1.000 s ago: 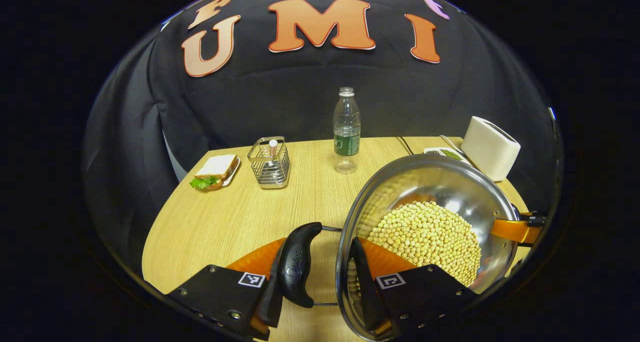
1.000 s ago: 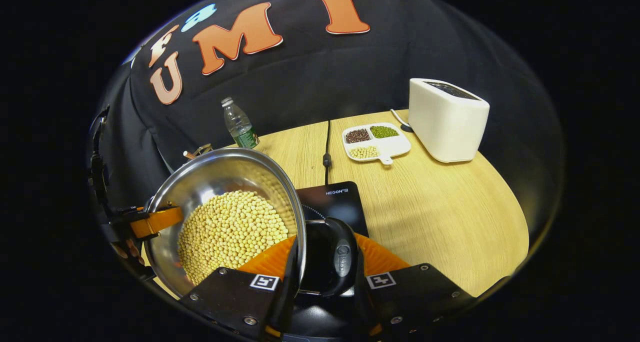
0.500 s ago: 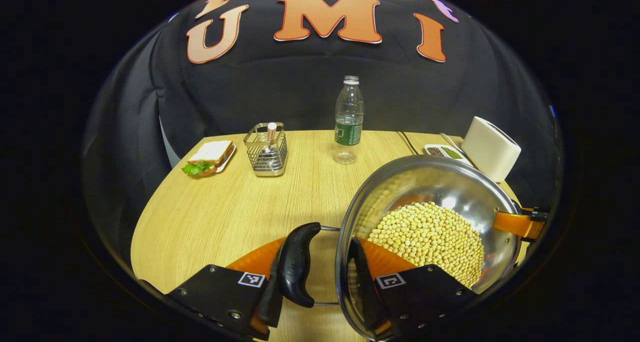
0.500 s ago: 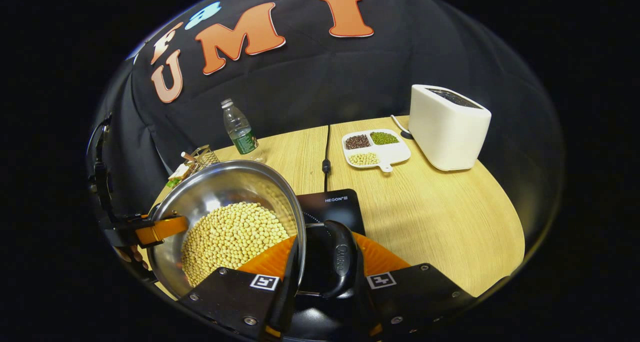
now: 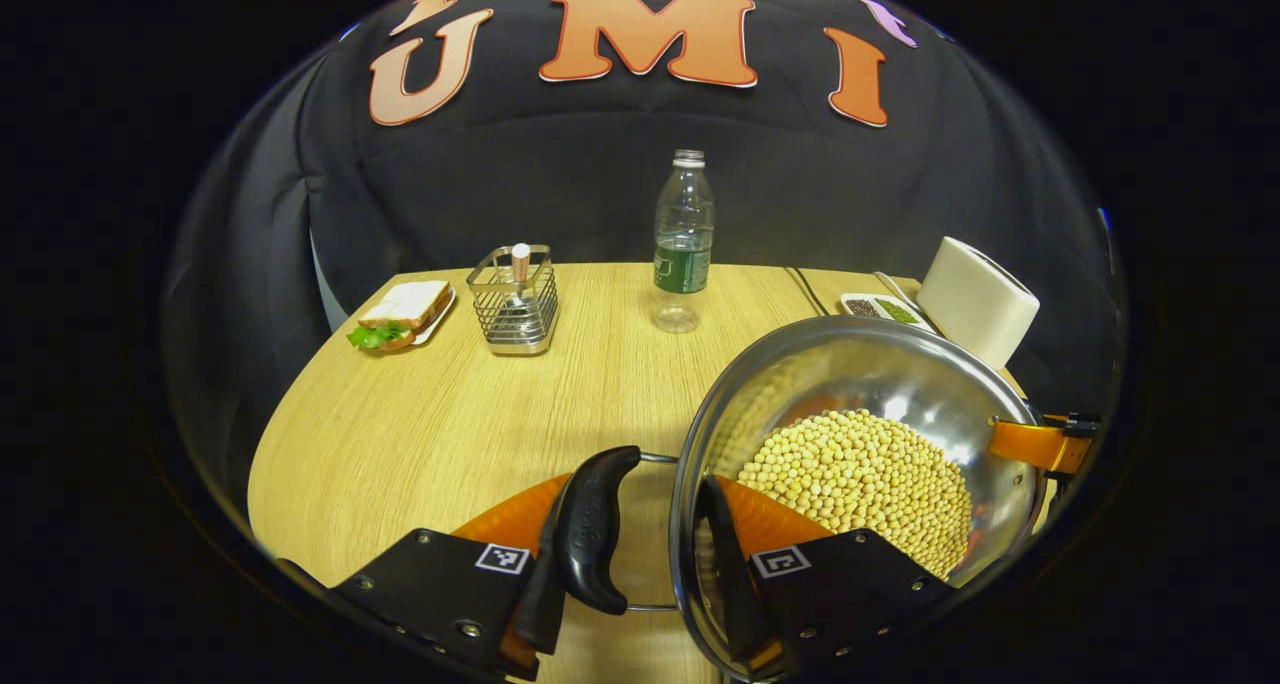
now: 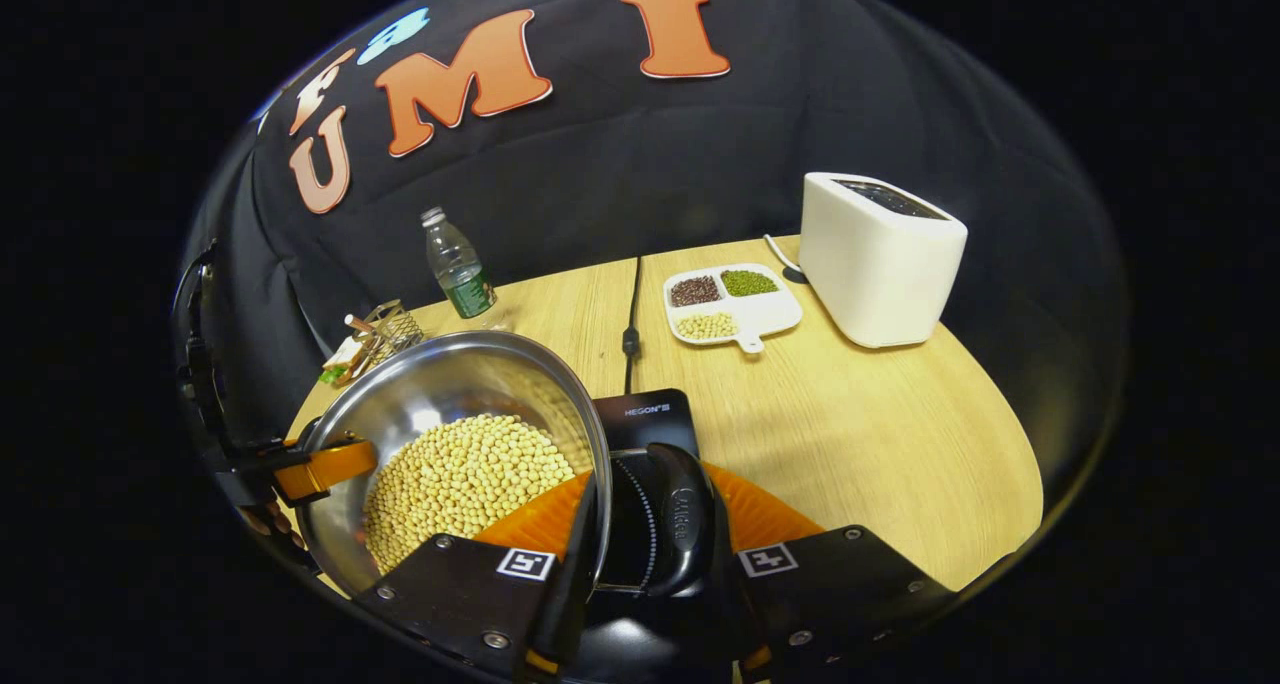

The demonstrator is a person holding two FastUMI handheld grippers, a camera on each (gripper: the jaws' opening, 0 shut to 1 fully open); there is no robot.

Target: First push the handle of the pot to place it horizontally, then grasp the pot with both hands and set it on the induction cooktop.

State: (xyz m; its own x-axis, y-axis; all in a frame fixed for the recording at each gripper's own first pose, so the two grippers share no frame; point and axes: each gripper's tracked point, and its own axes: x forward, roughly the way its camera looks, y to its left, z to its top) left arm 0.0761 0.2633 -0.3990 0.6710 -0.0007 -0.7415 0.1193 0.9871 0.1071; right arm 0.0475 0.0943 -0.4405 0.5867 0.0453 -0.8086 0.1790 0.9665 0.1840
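Note:
A steel pot full of yellow beans hangs above the wooden table, carried between both grippers. My left gripper is shut on the pot's black left handle and the rim beside it. My right gripper is shut on the black right handle and rim of the same pot. The black induction cooktop lies flat just under and beyond the right handle. Across the pot, each view catches the other gripper's finger.
At the back of the table stand a water bottle, a wire caddy and a sandwich on a plate. A white toaster, a divided dish of beans and the cooktop's cord lie behind the cooktop.
Both grippers have carried the pot to the right and forward. The cooktop has slid closer beneath the right handle, with more of its ring marking showing.

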